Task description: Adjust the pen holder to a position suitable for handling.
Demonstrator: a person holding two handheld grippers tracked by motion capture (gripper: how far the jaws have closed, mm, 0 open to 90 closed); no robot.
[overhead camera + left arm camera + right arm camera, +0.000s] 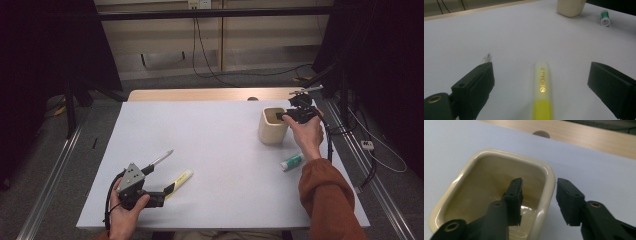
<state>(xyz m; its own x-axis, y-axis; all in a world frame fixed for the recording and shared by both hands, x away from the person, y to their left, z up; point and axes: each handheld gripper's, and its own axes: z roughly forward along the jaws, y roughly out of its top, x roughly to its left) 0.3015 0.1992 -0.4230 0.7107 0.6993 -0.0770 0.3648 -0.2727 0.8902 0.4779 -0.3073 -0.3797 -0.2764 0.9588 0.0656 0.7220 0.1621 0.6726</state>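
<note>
The left gripper (pixel 541 85), wide open, straddles the yellow highlighter (pixel 542 85) on the desk (pixel 220 130); the right gripper (pixel 539 200), open and empty, straddles the cream cup's (pixel 456 195) rim, likely closing next.

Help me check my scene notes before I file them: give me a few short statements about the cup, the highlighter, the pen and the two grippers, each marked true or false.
1. The left gripper is open, its jaws on either side of the yellow highlighter. True.
2. The right gripper has one jaw inside the cream cup and one outside its wall. True.
3. The cup lies tipped on its side. False: it stands upright.
4. The green-and-white tube is inside the cup. False: it lies on the table.
5. A pen lies beside the highlighter. True.
</note>
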